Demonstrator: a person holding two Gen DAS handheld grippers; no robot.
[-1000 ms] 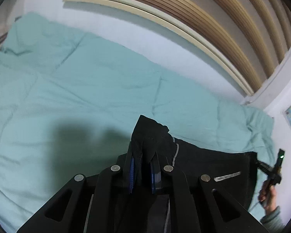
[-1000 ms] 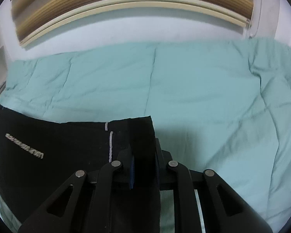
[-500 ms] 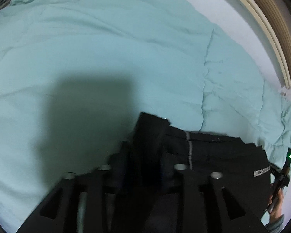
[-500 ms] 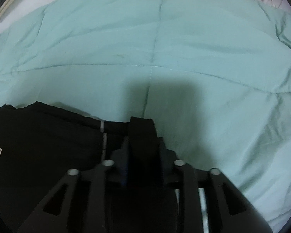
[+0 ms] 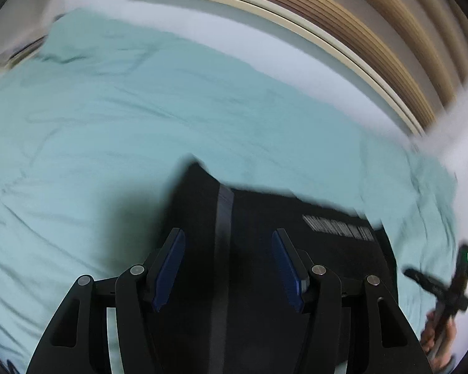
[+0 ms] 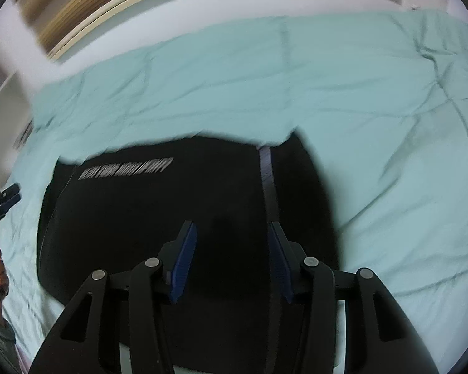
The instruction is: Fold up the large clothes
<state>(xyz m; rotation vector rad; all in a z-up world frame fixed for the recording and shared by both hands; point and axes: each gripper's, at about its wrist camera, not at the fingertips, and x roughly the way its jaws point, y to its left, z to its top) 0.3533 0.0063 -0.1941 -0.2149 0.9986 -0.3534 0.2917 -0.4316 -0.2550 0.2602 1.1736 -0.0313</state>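
- Left wrist view: left gripper point(image 5: 229, 266) at bottom centre, blue pads point(image 5: 168, 272) spread apart; jaws have just been opening, and no cloth is pinched between them. Black garment point(image 5: 265, 249) lies below and ahead, centre to lower right, on the teal duvet point(image 5: 109, 118). White lettering point(image 5: 338, 227) shows right of centre, a grey stripe point(image 5: 223, 218) runs down the middle.
- Same view, lower right edge: a person's hand point(image 5: 436, 339) with the other tool. Slatted wood wall point(image 5: 358, 31) upper right. Frame is blurred.
- Right wrist view: right gripper point(image 6: 232, 263) bottom centre, pads parted; jaws also just been opening, nothing gripped. Garment fills centre and left, far edge approx straight.
- Progress, my read: one fold laid down and let go. Prob. more folds left, since it's wide; can't tell how many layers.
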